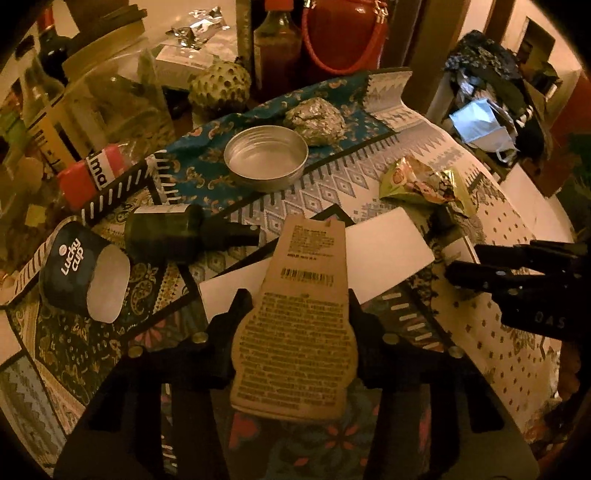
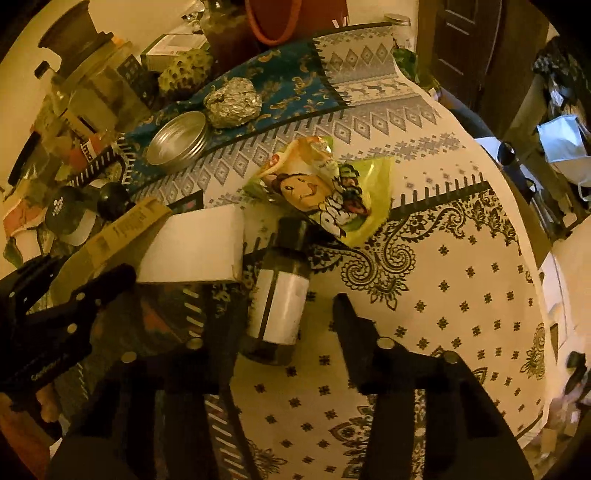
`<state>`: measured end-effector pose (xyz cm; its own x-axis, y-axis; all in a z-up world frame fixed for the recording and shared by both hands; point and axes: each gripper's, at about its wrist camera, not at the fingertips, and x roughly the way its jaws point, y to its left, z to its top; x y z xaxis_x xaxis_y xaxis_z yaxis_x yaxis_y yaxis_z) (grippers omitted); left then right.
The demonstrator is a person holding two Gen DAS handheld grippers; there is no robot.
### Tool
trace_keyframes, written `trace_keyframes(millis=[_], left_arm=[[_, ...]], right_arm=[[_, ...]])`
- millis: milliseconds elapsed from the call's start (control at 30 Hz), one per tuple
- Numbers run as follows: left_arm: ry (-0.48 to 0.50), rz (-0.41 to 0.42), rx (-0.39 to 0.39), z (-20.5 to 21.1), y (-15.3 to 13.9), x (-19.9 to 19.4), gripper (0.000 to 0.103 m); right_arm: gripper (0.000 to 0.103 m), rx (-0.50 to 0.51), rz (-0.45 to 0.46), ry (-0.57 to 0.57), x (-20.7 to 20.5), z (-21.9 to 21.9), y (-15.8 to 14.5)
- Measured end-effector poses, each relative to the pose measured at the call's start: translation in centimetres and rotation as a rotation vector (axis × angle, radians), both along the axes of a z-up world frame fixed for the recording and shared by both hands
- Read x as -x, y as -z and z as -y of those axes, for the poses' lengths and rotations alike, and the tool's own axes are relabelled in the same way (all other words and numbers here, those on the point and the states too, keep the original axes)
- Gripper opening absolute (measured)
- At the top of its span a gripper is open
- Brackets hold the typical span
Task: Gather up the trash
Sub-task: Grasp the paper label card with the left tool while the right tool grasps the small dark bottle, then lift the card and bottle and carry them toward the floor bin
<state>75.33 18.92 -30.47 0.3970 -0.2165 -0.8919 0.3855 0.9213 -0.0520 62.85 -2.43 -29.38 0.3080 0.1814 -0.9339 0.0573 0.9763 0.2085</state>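
In the left wrist view my left gripper [image 1: 295, 301] is shut on a brown cardboard tag [image 1: 295, 332] printed with a barcode and text; the tag overlaps a white card [image 1: 384, 247]. In the right wrist view my right gripper [image 2: 282, 299] points down over a dark bottle with a white label [image 2: 280, 306] lying on the patterned tablecloth [image 2: 461, 295]. The bottle lies between the fingers, with a gap on the right side, so the gripper is open. A crumpled green snack wrapper [image 2: 325, 192] lies just beyond the bottle. The right gripper [image 1: 480, 273] also shows at the right edge of the left view.
Farther back lie a foil ball [image 1: 314, 118], a round metal tin [image 1: 266, 155], a tipped "Lucky cup" paper cup [image 1: 81, 273], a dark spray bottle [image 1: 166, 232] and a red packet [image 1: 92, 177]. Jars, bottles and a red bag [image 1: 343, 33] crowd the far edge. A full bin [image 1: 480, 122] stands beyond the table.
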Motion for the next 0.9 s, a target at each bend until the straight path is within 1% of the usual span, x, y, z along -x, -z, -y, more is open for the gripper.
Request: trace_keyframes(millis=[100,133,167,200,267,333,433,500,633,700,900], left_arm=[[-0.028,0.013,0.007,0.2,-0.2,0.2,0.048],[-0.035,0.017,0.006,0.2,-0.3,0.3,0.048],[-0.047,0.022,0.002,0.3,-0.5,0.5,0.048],[-0.057,0.024,-0.001,0.4,-0.6,0.6,0.048],[-0.083,0.021,0.001,0.6,-0.9,1.0,0.048],[-0.11,0.016,0.016,0.6,-1.3,1.3,0.048],[-0.152,0.016,0.046,0.7,-2.1,1.9,0.048],[-0.182,0.019,0.066,0.7,-2.8,2.3,0.048],[-0.239,0.052,0.082,1.3,-5.0,3.6,0.048],[-0.262,0.076,0.087,1.7,-6.2,4.3,0.048],[-0.359,0.191,0.11,3.6,-11.3,7.7,0.048]], right_arm=[[0.038,0.034,0.003,-0.016,-0.4,-0.4,0.1],[0.035,0.06,0.01,-0.028,-0.6,-0.7,0.1],[0.028,0.084,0.018,-0.039,-0.7,-1.0,0.1],[0.026,0.106,0.025,-0.051,-0.8,-1.2,0.2],[0.026,0.119,0.03,-0.075,-0.9,-1.4,0.3],[0.026,0.111,0.025,-0.09,-0.8,-1.3,0.3],[0.025,0.017,0.003,-0.087,-0.1,0.1,-0.1],[0.025,-0.012,0.01,-0.087,0.4,0.9,-0.7],[0.025,-0.05,0.057,-0.103,1.7,2.3,-3.3],[0.025,-0.071,0.091,-0.118,2.7,3.1,-5.1],[0.025,-0.106,0.224,-0.183,4.9,5.5,-10.8]])
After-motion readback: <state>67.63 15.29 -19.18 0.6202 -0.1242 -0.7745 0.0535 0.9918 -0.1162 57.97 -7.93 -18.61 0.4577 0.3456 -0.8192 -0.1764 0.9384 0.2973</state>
